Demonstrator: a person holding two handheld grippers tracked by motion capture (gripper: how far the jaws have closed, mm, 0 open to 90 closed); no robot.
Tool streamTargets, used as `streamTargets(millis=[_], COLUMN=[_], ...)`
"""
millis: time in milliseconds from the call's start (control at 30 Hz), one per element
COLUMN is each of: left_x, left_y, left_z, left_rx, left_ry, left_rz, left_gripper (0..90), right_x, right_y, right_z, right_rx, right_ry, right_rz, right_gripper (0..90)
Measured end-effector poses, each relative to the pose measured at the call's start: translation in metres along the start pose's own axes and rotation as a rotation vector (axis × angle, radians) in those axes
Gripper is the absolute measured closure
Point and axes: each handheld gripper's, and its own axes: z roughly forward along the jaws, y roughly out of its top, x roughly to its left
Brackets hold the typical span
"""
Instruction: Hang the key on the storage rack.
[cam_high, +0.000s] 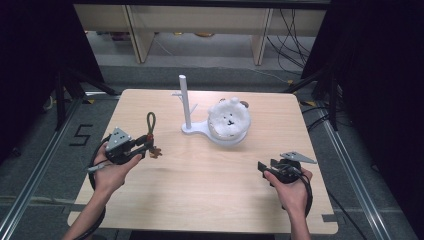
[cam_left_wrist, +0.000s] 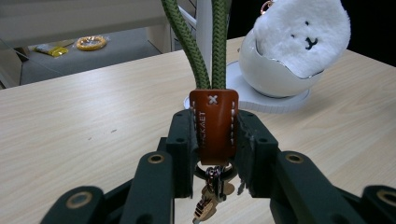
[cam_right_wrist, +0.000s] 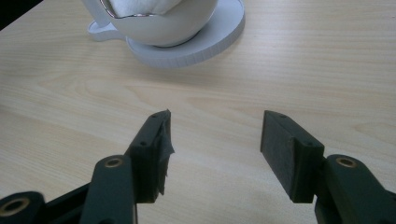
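Note:
A keychain with a green rope loop (cam_high: 150, 122), an orange leather tab (cam_left_wrist: 214, 125) and small metal keys (cam_left_wrist: 208, 200) is clamped in my left gripper (cam_high: 148, 145), whose jaws press on the leather tab from both sides. The loop stands up above the jaws (cam_left_wrist: 198, 44). This gripper hovers over the table's left part. A white stand with an upright post (cam_high: 184, 100) and short pegs rises at the table's middle. Beside it a white bowl (cam_high: 229, 136) holds a fluffy white plush bear (cam_high: 228, 116). My right gripper (cam_high: 265, 166) is open at the right front, jaws wide apart (cam_right_wrist: 214, 154) over bare wood.
The light wooden table (cam_high: 200, 200) has free room in front and between both hands. The stand's round base (cam_right_wrist: 205, 44) lies just beyond the right gripper. Cables, shelving legs and dark curtains lie beyond the far edge.

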Motion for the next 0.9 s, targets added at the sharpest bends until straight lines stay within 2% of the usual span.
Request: streamTargets(millis=[233, 267, 333, 367, 500, 533, 567, 600, 633, 667, 733, 767, 900], left_x=[0.0, 0.0, 0.0, 0.0, 0.0, 0.0, 0.0, 0.0, 0.0, 0.0, 0.0, 0.0, 0.001], left_y=[0.009, 0.009, 0.012, 0.012, 0.016, 0.017, 0.018, 0.018, 0.019, 0.02, 0.021, 0.021, 0.023], left_z=[0.008, 0.009, 0.011, 0.013, 0.017, 0.018, 0.019, 0.02, 0.021, 0.022, 0.024, 0.025, 0.028], left_rx=[-0.003, 0.0, 0.0, -0.005, 0.004, 0.004, 0.007, 0.008, 0.008, 0.008, 0.011, 0.013, 0.017], left_ry=[-0.007, -0.007, -0.009, -0.014, -0.012, -0.013, -0.015, -0.014, -0.016, -0.017, -0.016, -0.016, -0.014], left_rz=[0.014, 0.016, 0.019, 0.018, 0.022, 0.023, 0.027, 0.027, 0.029, 0.029, 0.032, 0.033, 0.031], left_gripper=[68.7, 68.7, 68.7, 68.7, 68.7, 68.6, 68.7, 68.7, 68.6, 68.7, 68.7, 68.6, 68.7], right_x=[0.0, 0.004, 0.004, 0.004, 0.003, 0.001, 0.003, 0.001, 0.003, 0.003, 0.002, 0.0, 0.0], right_y=[0.0, -0.001, 0.0, 0.0, 0.0, 0.0, 0.0, 0.0, 0.0, 0.0, 0.0, 0.001, 0.001], right_z=[0.0, -0.001, -0.001, -0.001, -0.001, -0.001, -0.002, -0.002, -0.002, -0.002, -0.003, -0.002, -0.002], right_rx=[0.0, 0.012, 0.005, 0.006, 0.006, 0.003, 0.01, 0.004, 0.009, 0.008, 0.007, 0.001, 0.001], right_ry=[-0.006, -0.01, 0.002, -0.011, -0.01, -0.011, 0.001, 0.001, 0.01, 0.009, 0.003, -0.002, -0.003], right_rz=[-0.001, 0.045, 0.043, 0.04, 0.038, 0.006, 0.039, 0.014, 0.043, 0.042, 0.029, 0.001, 0.002], right_gripper=[44.1, 44.1, 44.0, 44.1, 44.0, 44.0, 44.0, 44.0, 44.0, 44.0, 44.0, 44.0, 44.0])
